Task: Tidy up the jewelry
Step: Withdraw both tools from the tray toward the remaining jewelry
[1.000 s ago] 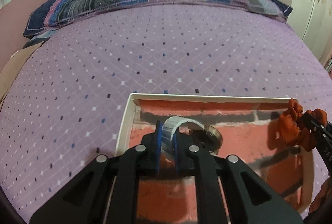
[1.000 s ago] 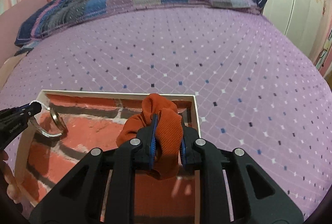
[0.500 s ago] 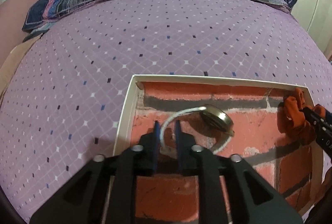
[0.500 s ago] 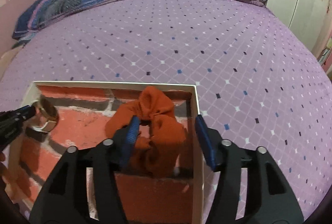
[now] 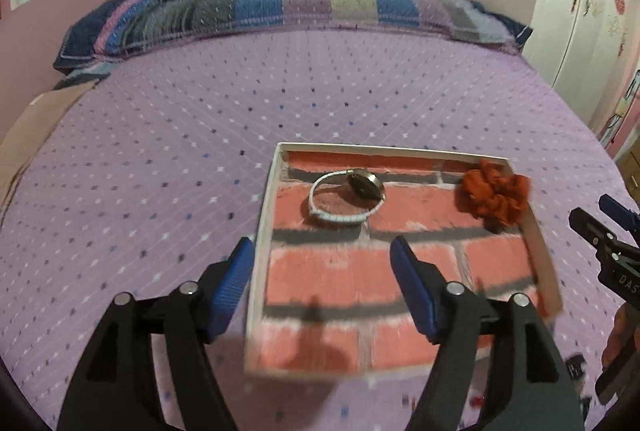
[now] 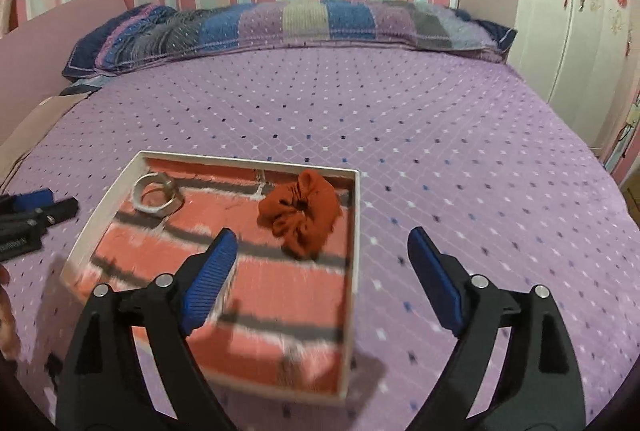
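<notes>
A shallow white tray [image 5: 264, 215] with a red brick-pattern floor lies on the purple bedspread; it also shows in the right wrist view [image 6: 356, 231]. A wristwatch with a white band [image 5: 346, 197] lies in its far left part, seen too in the right wrist view [image 6: 156, 197]. An orange scrunchie [image 5: 496, 193] lies in its far right corner, also in the right wrist view [image 6: 304, 215]. My left gripper [image 5: 322, 263] is open and empty above the tray's near left. My right gripper [image 6: 320, 259] is open and empty over the tray's near right edge.
A striped patchwork pillow [image 5: 288, 11] lies along the head of the bed. A white wardrobe [image 6: 580, 11] stands at the right. A cardboard piece [image 5: 36, 127] lies at the bed's left edge.
The left gripper let go of the watch, the right let go of the scrunchie. Both opened wide and pulled back and up from the tray.
</notes>
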Available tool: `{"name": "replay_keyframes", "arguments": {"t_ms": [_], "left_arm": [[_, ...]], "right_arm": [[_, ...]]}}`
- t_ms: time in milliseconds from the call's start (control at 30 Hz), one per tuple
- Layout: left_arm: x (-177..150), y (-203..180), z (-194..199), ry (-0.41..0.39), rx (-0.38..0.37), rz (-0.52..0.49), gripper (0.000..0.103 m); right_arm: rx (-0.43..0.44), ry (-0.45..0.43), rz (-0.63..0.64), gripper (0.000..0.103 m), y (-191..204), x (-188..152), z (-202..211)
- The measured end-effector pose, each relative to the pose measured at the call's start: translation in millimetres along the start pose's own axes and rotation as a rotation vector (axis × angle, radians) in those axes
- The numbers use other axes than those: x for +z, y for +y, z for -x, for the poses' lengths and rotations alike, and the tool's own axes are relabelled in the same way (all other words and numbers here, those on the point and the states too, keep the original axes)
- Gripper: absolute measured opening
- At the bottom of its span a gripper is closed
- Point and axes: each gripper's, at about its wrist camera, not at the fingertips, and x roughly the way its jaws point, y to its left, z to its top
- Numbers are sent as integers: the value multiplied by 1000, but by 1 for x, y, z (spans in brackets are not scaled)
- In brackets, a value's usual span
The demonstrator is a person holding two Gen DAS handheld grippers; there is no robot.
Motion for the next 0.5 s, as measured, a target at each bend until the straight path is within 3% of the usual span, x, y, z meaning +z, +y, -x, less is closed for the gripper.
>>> {"name": "replay_keyframes", "arguments": {"t_ms": [233, 500], "left_arm": [[-48, 11, 90, -88, 44, -22, 76], [-123, 14, 148, -93, 54, 12, 85]], "right_arm": [[-10, -53, -17, 90, -25, -39, 81], [-31, -75, -47, 91, -43, -109, 149]]}}
